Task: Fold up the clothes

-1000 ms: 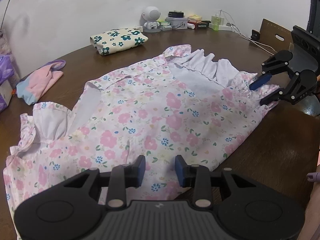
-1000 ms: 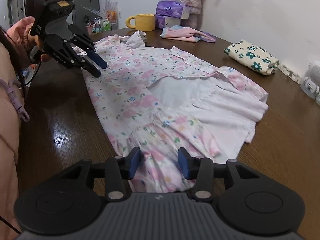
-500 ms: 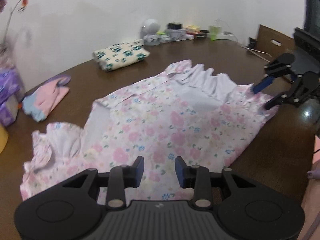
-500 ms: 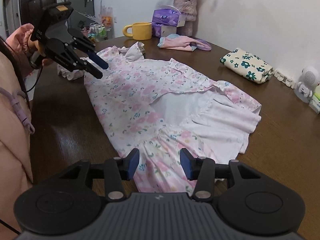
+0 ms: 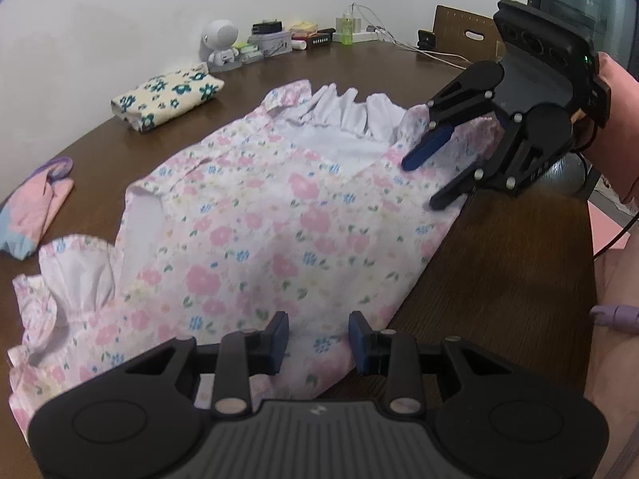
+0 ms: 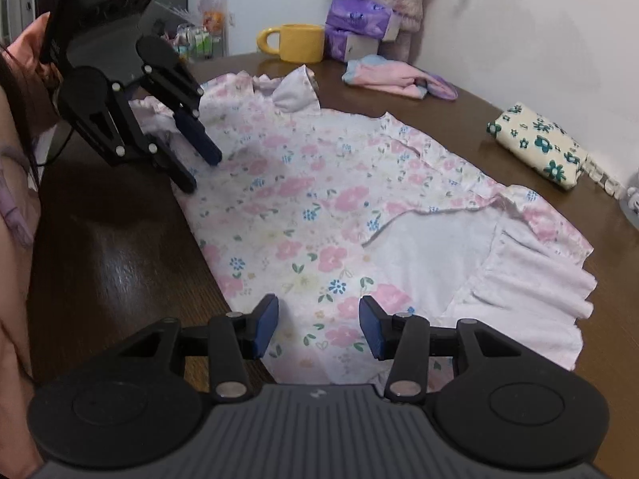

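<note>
A pink floral dress (image 5: pixel 259 231) lies spread flat on the dark wooden table (image 5: pixel 499 259), with its white lining turned up at the ruffled hem (image 6: pixel 531 271). My left gripper (image 5: pixel 318 337) stands open just over the dress's near edge, with nothing between its fingers. It shows again in the right wrist view as the left gripper (image 6: pixel 201 173), over the ruffled sleeve end. My right gripper (image 6: pixel 318 321) is open above the floral skirt near the hem. From the left wrist view, the right gripper (image 5: pixel 421 183) hangs tilted down over the dress's right edge, holding nothing.
A folded cream cloth with teal flowers (image 5: pixel 167 95) and a pink and blue garment (image 5: pixel 32 207) lie beyond the dress. A yellow mug (image 6: pixel 297 42), purple tissue packs (image 6: pixel 355 28), a white robot figure (image 5: pixel 219 44), small bottles and cables line the wall. A person's sleeve (image 5: pixel 615 127) is at the right.
Both grippers have come in closer over the dress, the right one now above the hem end and the left one above the sleeve end. Both stay open; the dress lies as before.
</note>
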Tool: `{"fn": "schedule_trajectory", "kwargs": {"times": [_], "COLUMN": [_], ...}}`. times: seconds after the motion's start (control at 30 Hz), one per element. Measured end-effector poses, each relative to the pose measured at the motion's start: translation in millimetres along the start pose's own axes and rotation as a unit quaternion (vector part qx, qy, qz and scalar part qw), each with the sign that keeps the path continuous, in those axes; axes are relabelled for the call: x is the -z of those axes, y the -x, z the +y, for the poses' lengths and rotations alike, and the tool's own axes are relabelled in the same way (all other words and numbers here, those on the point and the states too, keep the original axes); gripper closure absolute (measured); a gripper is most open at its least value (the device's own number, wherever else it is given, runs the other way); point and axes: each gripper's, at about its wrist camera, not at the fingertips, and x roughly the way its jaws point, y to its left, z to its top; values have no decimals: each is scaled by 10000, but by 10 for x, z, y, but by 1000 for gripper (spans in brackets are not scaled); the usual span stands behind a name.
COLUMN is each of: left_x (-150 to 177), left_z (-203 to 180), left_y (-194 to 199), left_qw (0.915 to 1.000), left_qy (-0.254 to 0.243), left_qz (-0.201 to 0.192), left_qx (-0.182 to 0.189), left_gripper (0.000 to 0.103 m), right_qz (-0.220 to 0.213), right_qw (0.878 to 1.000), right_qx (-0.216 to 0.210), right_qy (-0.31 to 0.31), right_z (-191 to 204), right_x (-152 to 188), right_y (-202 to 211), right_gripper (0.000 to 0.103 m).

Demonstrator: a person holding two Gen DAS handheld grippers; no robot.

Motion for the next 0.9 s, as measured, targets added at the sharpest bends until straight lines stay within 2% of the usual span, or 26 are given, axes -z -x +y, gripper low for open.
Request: {"fn": "schedule_trajectory", "kwargs": {"times": [0.07,0.2,0.33,0.53,0.67,0.7,0.73,0.8,0.83,0.87,0.9], "left_x": [42,116,224,298,278,283,289,301,307,313,319], "left_z": [54,118,193,177,147,144,141,137,135,132,130], "left_y": [30,99,188,234,251,336,428,611,702,794,886], "left_qw": [10000,9998,9991,9980,9974,9964,9950,9911,9887,9858,9826], "left_qy": [79,144,358,512,536,610,690,850,929,1008,1087], "left_qz": [-36,-13,-15,-102,-103,-255,-420,-750,-915,-1079,-1243], "left_qx": [34,-122,-206,-362,-481,-533,-586,-692,-744,-796,-848], "left_gripper": [72,72,72,74,74,74,73,63,52,38,31], "right_qz": [62,198,155,-48,-125,-128,-134,-587,-825,-946,-1066], "right_qw": [10000,9995,9986,9969,9968,9965,9962,9928,9910,9910,9907], "right_qx": [54,176,222,229,198,182,165,-29,-32,-8,15], "right_qy": [-50,-143,-448,-745,-771,-807,-845,-1047,-1054,-949,-844], "right_z": [-17,-117,-299,-479,-485,-479,-472,-394,-314,-200,-85], "right_x": [17,108,284,509,501,478,456,354,285,206,127], "right_y": [-1,99,234,338,361,382,403,572,640,671,702], "right_gripper": [57,58,57,49,48,47,45,32,19,12,10]}}
